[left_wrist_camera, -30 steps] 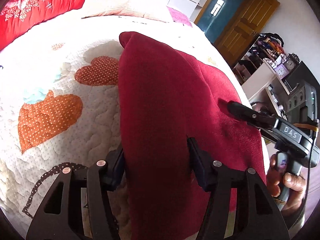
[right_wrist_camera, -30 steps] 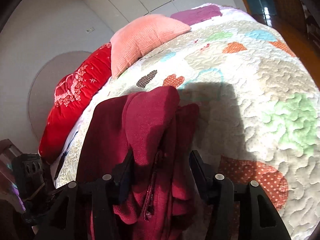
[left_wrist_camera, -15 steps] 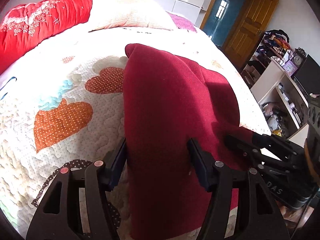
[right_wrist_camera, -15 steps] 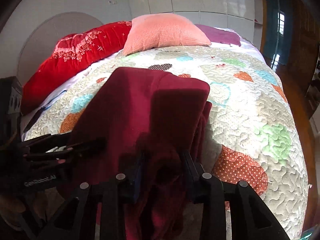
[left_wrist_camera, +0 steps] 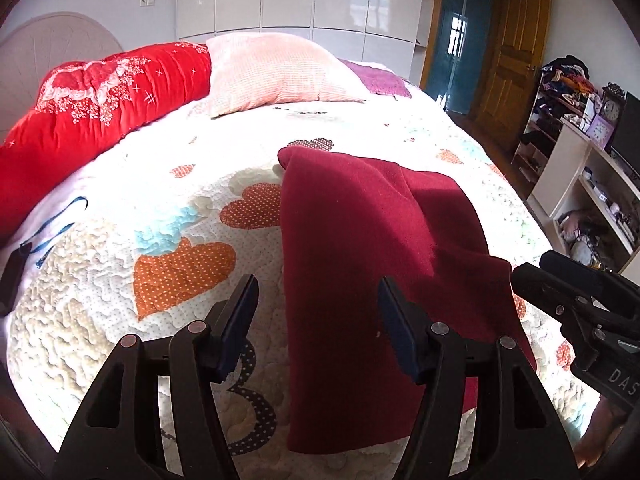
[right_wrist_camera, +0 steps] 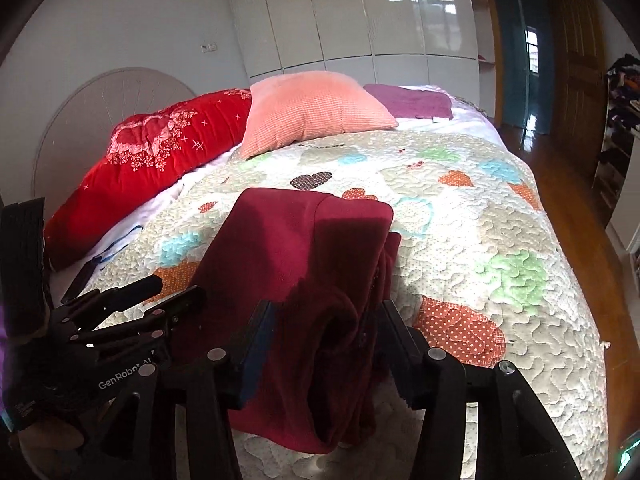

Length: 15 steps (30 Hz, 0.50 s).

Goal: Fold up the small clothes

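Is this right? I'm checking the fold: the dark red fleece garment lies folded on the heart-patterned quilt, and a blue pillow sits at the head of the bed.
Not quite. The dark red fleece garment does lie folded on the heart-patterned quilt, but the pillow is salmon pink, not blue. The right wrist view shows it clearly.

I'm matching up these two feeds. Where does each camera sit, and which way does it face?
Left wrist: on the left gripper, facing down the bed over the dark red fleece garment; right gripper at its right edge.
Right wrist: on the right gripper, jaws open astride the garment's bunched edge; left gripper at lower left.
Shared: garment, heart-patterned quilt, pink pillow.
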Motion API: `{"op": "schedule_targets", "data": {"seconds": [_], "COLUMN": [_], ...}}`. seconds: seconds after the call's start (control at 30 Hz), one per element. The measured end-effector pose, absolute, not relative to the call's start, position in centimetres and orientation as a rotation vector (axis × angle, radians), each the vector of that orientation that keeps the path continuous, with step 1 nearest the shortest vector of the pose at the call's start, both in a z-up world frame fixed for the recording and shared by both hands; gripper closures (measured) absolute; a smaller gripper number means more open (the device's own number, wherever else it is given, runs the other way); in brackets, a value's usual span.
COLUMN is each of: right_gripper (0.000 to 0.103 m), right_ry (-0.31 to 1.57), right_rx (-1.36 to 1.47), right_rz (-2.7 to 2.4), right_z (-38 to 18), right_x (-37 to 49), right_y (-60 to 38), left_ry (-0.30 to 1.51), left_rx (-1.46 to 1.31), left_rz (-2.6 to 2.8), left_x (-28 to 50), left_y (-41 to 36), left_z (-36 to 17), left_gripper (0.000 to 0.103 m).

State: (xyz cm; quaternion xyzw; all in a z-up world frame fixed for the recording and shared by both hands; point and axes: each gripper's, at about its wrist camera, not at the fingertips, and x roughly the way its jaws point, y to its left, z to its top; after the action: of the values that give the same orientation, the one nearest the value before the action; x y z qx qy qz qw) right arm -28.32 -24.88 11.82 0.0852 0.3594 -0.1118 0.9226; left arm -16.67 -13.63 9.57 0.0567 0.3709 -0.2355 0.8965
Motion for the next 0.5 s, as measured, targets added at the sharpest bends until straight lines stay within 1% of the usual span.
{"op": "schedule_targets", "data": {"seconds": [0.03,0.07,0.1,0.33,0.37,0.4,0.47,0.5], "right_gripper": [0.051,0.051,0.051,0.05,0.046,0.041,0.037,0.037], "right_ry": [0.736,0.737,0.739,0.728,0.725,0.721,0.709,0.705], "right_rx": [0.169,0.165,0.161,0.161,0.162,0.163,0.164,0.163], "right_rz": [-0.236,-0.24,-0.243,-0.244,-0.245,-0.246,-0.246,-0.244], "right_z": [11.9,11.9,11.9,11.7,11.6,11.7,11.7,11.7], "right_x": [-28.4,-28.5,-28.5,-28.9,-29.0,-29.1,-29.2,-29.2], "right_y": [-24.8,-24.7,-24.6,-24.2,-24.2,-24.2,-24.2,-24.2], "left_ry": [0.758,0.749,0.739,0.709,0.71,0.709,0.706,0.706], "left_rx": [0.122,0.125,0.125,0.103,0.098,0.092,0.086,0.087], "left_rz": [-0.479,-0.471,-0.468,-0.463,-0.462,-0.461,-0.458,-0.456], "left_x": [-16.8,-17.1,-17.3,-18.1,-18.1,-18.1,-18.1,-18.0], "left_y": [-13.5,-13.4,-13.2,-12.5,-12.4,-12.3,-12.1,-12.1], "left_z": [9.7,9.8,9.8,10.2,10.2,10.1,10.1,10.2], "left_gripper": [0.039,0.034,0.033,0.032,0.032,0.032,0.032,0.032]}}
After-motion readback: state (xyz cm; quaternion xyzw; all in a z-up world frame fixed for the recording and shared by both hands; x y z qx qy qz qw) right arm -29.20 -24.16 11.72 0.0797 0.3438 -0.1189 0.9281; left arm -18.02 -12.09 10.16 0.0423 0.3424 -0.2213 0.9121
